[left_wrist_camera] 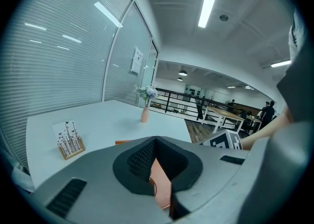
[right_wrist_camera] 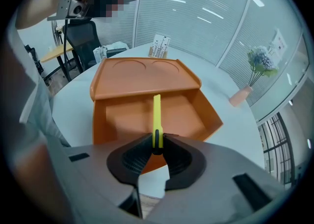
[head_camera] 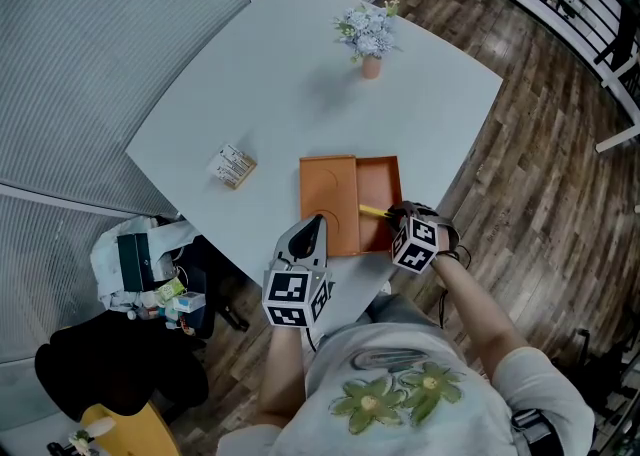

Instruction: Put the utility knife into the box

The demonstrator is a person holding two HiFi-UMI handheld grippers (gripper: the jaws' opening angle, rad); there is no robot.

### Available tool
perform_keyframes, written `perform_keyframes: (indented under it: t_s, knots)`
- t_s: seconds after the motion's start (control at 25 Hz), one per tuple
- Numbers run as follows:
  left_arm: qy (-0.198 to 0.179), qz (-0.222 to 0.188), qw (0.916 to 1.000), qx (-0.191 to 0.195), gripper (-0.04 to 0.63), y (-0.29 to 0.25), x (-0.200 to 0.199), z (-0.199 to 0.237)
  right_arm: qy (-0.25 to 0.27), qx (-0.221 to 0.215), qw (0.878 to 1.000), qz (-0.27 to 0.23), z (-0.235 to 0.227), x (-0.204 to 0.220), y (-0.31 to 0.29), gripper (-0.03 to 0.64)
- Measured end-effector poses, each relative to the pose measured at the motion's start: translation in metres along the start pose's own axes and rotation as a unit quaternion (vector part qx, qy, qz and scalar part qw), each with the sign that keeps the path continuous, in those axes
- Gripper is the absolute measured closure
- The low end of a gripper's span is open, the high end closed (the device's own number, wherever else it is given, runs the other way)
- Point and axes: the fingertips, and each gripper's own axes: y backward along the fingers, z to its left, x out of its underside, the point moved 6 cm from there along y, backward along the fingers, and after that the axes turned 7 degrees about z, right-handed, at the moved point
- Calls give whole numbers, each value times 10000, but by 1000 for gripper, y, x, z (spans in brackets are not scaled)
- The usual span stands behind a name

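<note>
Head view: orange box lies open on the worktop, lid folded out flat. Left gripper rests at the lid's near edge. Right gripper sits at the tray's near right corner with the yellow utility knife.

Left gripper view: fingers meet at the tips, orange lid beneath; a pinch on it cannot be confirmed.

Right gripper view: fingers clenched on the knife, which juts out above the tray.

Status: knife picked and over the box. Lowering and release remain.
</note>
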Motion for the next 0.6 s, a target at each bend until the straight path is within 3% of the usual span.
perform_keyframes:
  t_s: [0.6]
  knots:
    - [14, 16, 10000, -34, 594, 1, 3, 0, 393, -152, 9982, 426, 8, 1, -15, 541]
